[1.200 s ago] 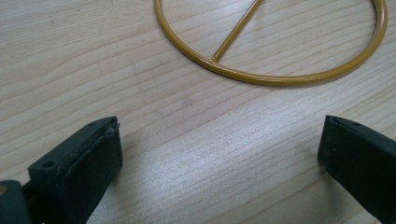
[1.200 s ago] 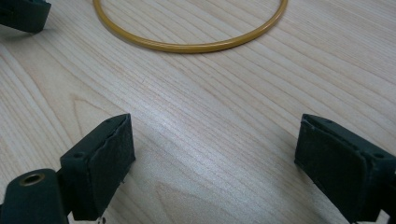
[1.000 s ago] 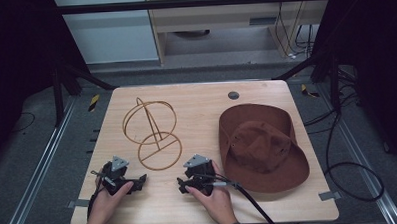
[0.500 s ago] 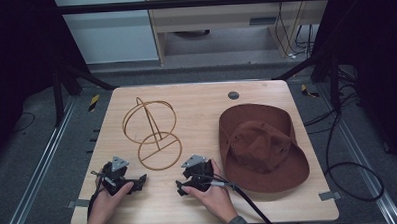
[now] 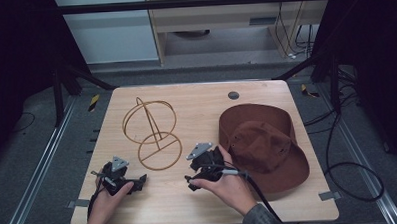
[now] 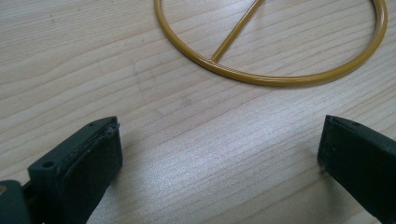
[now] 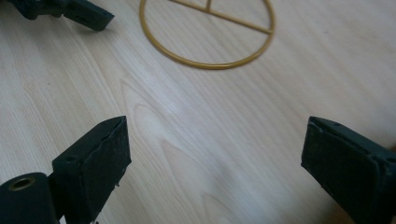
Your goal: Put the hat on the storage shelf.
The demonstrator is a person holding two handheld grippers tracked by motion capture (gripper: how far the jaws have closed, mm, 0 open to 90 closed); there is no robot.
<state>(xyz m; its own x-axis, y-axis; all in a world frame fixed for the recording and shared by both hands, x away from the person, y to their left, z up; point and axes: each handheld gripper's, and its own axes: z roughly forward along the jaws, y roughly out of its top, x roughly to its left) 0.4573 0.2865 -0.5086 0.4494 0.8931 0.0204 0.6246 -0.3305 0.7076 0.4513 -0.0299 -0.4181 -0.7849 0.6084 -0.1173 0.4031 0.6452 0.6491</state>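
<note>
high view: left gripper [image 5: 139, 182] and right gripper [image 5: 191, 182] fingers wide apart, empty

A light wooden table [image 5: 266, 97] with rounded corners stands on a dark grey floor [image 5: 42, 142], and a small dark round disc [image 5: 233, 95] is set into the tabletop toward 12 o'clock. Metal rails [image 5: 36, 172] run along the floor at 9 o'clock and at 3 o'clock. Small yellow-and-black striped markers [image 5: 93, 102] lie on the floor near both far table corners. At 12 o'clock a pale panel [image 5: 108, 30] stands beside a beige cabinet [image 5: 218, 16], with a black bar [image 5: 192, 2] crossing in front of them. Black curtains [image 5: 14, 58] close in the sides at 10 and 2 o'clock. Black cables [image 5: 356, 166] loop over the floor at 3 o'clock.
</note>
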